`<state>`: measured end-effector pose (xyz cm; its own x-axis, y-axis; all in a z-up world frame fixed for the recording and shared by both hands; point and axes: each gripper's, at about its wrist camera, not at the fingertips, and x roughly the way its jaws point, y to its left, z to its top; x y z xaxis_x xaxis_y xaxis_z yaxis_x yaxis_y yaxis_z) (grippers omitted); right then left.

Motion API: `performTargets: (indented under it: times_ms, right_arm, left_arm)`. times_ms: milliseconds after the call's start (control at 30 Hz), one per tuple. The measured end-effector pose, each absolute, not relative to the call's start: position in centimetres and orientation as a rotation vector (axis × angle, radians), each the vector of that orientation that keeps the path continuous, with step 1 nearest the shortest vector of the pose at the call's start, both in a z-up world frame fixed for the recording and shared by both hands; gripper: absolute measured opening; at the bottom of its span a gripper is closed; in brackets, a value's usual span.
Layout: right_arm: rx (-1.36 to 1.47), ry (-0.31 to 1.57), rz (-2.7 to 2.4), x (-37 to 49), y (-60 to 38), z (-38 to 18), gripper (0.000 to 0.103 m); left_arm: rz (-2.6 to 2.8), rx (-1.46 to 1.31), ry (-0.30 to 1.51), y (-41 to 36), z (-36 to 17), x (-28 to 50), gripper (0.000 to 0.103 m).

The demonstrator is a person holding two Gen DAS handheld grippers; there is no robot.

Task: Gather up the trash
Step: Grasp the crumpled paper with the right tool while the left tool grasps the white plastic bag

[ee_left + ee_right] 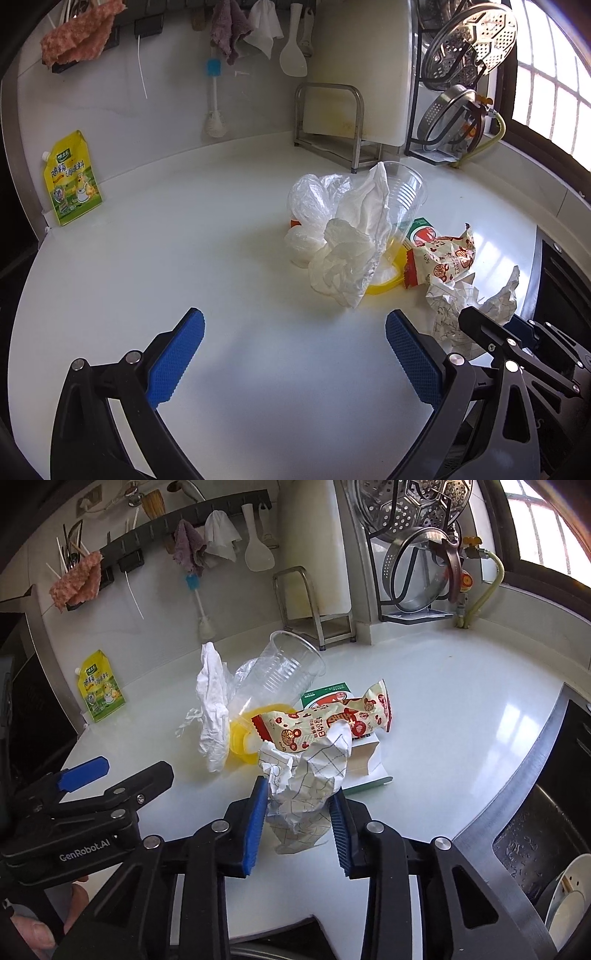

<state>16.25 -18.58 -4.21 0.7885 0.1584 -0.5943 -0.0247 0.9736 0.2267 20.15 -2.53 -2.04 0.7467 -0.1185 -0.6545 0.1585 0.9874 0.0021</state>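
Two grippers work over a white countertop [184, 240]. The right gripper [299, 812] is clamped on a crumpled sheet of checked paper [310, 775], blue pads pressing both sides. This paper lies at the near edge of a trash pile: snack wrapper [332, 716], green-and-white carton [364, 764], clear plastic cup [284, 668], white tissue [212, 698]. The left gripper [295, 328] hovers with jaws wide apart, nothing between them.

"GenRobot.AI" on left hand-held gripper [83, 775]
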Motion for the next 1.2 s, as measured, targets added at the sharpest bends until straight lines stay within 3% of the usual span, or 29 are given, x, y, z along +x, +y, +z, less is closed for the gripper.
performTargets:
  times_ms: [500, 800, 1000, 1133, 1200]
  right_arm:
    - [0.365, 0.580, 0.196, 13.2, -21.9, -1.4, 0.032]
    - [0.380, 0.660, 0.219, 14.1, -22.3, -2.6, 0.032]
    - [0.371, 0.691, 0.222, 14.5, -22.0, -3.4, 0.032]
    - [0.371, 0.704, 0.218, 14.6, -21.9, -3.7, 0.032]
    - [0.366, 0.708, 0.224, 14.5, -21.8, -3.7, 0.033]
  left_arm:
    - [-0.136, 0.034, 0.732, -5.1, -1.7, 23.0, 0.097]
    - [-0.091, 0.036, 0.761, -6.1, -2.8, 25.3, 0.092]
    - [-0.106, 0.039, 0.776, -6.3, -3.2, 25.6, 0.053]
    - [-0.122, 0.034, 0.787, -6.3, -3.4, 25.5, 0.017]
    - [-0.127, 0.035, 0.784, -6.2, -3.4, 25.2, 0.014]
